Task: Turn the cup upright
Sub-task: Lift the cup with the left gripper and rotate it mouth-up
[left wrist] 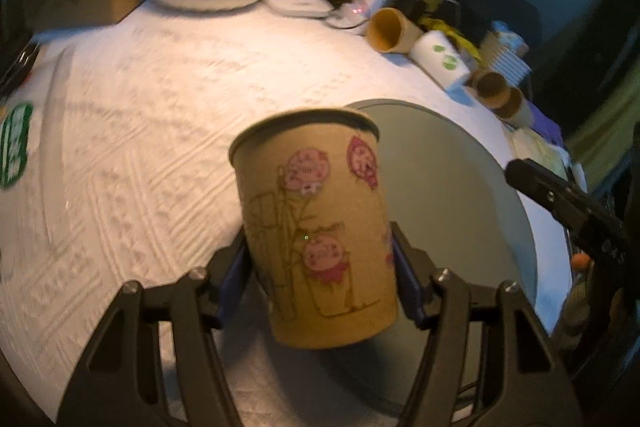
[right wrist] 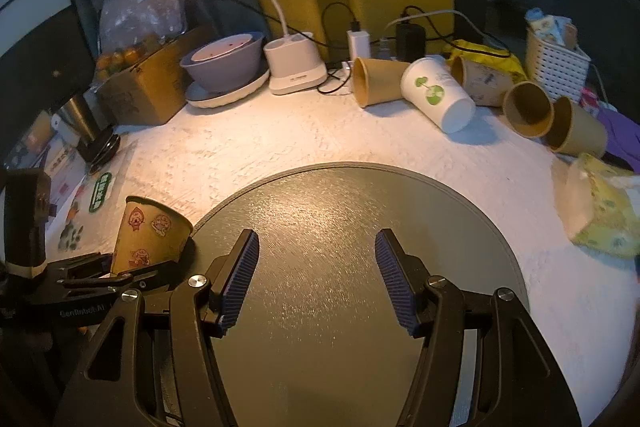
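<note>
A brown paper cup [left wrist: 316, 227] with pink pig drawings is held between the fingers of my left gripper [left wrist: 320, 267], rim up and slightly tilted, at the left edge of the round grey plate [left wrist: 452, 195]. The same cup [right wrist: 150, 235] shows in the right wrist view at the plate's [right wrist: 360, 267] left rim, with the left gripper below it. My right gripper [right wrist: 316, 275] is open and empty, hovering above the plate's middle. The right gripper's black body [left wrist: 560, 203] shows at the right of the left wrist view.
Several paper cups lie on their sides at the back right: a brown one [right wrist: 376, 81], a white one with green print [right wrist: 438, 95], more brown ones [right wrist: 528, 109]. A lamp base [right wrist: 294, 67], a bowl on a plate [right wrist: 224, 61], a cardboard box [right wrist: 144, 87], a white basket [right wrist: 556, 67] and a tissue pack [right wrist: 600, 215] ring the table.
</note>
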`<state>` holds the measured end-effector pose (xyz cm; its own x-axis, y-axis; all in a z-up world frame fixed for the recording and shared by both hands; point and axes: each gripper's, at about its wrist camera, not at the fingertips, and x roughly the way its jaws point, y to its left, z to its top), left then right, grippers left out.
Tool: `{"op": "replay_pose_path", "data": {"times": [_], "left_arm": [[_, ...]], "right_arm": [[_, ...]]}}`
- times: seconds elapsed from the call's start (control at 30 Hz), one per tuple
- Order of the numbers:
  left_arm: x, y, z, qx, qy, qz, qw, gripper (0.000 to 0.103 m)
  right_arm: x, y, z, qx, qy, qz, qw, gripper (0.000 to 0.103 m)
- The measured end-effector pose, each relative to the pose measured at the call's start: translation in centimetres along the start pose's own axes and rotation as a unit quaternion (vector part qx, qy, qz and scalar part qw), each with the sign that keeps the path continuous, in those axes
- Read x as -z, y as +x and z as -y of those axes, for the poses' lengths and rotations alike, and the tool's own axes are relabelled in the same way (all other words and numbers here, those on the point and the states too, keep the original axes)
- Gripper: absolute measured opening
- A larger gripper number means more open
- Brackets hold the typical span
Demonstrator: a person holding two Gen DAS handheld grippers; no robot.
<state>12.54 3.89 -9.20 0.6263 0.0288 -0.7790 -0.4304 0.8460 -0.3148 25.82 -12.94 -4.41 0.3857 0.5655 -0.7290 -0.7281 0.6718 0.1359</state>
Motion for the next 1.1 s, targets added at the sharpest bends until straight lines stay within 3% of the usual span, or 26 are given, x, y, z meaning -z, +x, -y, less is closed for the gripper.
{"op": "replay_pose_path", "data": {"times": [0.27, 0.43, 0.63, 0.8, 0.97, 1.1], "left_arm": [[-0.2, -0.4, 3.1, 0.045, 0.118, 0.034, 0.9914, 0.064], [0.2, -0.9, 4.5, 0.086, 0.159, 0.048, 0.9823, 0.064], [0.8, -2.1, 5.9, 0.12, 0.21, 0.077, 0.9673, 0.064], [2.0, -3.8, 7.1, 0.141, 0.255, 0.113, 0.9499, 0.064], [3.0, -5.0, 7.6, 0.155, 0.271, 0.139, 0.9399, 0.064], [3.8, -6.4, 8.2, 0.172, 0.284, 0.165, 0.9288, 0.064]], "right_arm": [[1.0, -2.3, -0.3, 0.038, 0.036, 0.011, 0.999, 0.064], [1.9, -4.7, -0.5, 0.06, 0.059, 0.026, 0.996, 0.064], [3.0, -7.8, -1.1, 0.069, 0.083, 0.053, 0.993, 0.064], [4.0, -10.2, -2.5, 0.076, 0.092, 0.075, 0.99, 0.064], [4.9, -12.8, -4.1, 0.071, 0.102, 0.099, 0.987, 0.064], [5.5, -14.5, -5.2, 0.058, 0.106, 0.117, 0.986, 0.071]]}}
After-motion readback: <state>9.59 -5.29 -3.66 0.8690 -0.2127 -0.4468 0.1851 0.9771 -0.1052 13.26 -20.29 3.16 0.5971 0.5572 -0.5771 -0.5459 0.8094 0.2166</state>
